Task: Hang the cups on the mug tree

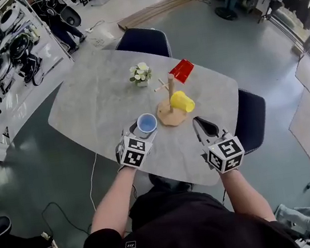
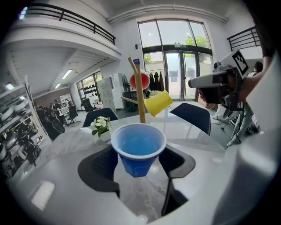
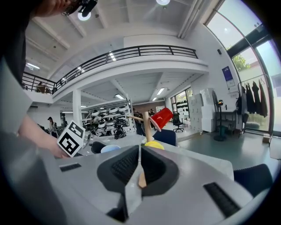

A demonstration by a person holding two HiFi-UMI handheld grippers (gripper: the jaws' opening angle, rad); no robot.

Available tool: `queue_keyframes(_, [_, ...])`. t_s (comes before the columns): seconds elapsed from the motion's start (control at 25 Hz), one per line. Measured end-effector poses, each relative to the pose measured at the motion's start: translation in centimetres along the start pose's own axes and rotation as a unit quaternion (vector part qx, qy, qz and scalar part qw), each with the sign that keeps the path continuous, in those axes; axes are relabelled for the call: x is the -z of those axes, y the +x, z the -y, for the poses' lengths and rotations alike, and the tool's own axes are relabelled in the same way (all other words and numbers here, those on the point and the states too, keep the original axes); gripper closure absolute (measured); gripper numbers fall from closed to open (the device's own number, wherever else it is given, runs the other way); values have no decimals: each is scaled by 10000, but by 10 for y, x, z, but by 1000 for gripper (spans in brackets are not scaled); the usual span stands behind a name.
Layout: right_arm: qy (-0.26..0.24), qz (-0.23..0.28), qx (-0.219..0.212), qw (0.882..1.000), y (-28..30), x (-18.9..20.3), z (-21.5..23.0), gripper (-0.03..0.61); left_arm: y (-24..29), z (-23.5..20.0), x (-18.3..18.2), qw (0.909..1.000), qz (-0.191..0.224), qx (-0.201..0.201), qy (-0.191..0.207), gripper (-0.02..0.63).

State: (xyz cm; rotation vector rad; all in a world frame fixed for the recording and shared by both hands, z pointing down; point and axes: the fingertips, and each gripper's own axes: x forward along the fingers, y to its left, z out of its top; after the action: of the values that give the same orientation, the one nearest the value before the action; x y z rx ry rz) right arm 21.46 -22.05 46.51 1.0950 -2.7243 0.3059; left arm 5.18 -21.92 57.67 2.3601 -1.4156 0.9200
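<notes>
The blue cup (image 2: 138,147) is clamped upright in the left gripper (image 1: 142,134), with the mug tree (image 1: 171,95) just upper right; the right gripper (image 1: 201,124) is closed, empty.

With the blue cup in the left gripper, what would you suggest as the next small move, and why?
Probably carry the blue cup forward toward the mug tree, aiming for its bare peg. The left gripper clasps the cup between its fingers, the red cup and yellow cup hang on the tree, and the right gripper is shut and empty.
</notes>
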Motion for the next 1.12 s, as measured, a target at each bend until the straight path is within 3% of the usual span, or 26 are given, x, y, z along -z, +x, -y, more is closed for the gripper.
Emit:
queue_keyframes(0.44, [241,-128,201,9994,3,15,13,552,49,-2,17,9970,-627,436,-100,314])
queue_keyframes(0.68, [367,-137,348,9986,-3,16,21,552,66,4,31,9924,-1046,640,52,314])
queue_keyframes(0.8, [387,-115,401,9984,-6,14,25,552,71,6,27,9916,-1073,712,75,314])
queue_keyframes(1.12, [518,-113,539,9971,-12,18,40,552,72,11,4,9895,-1073,756,612,314])
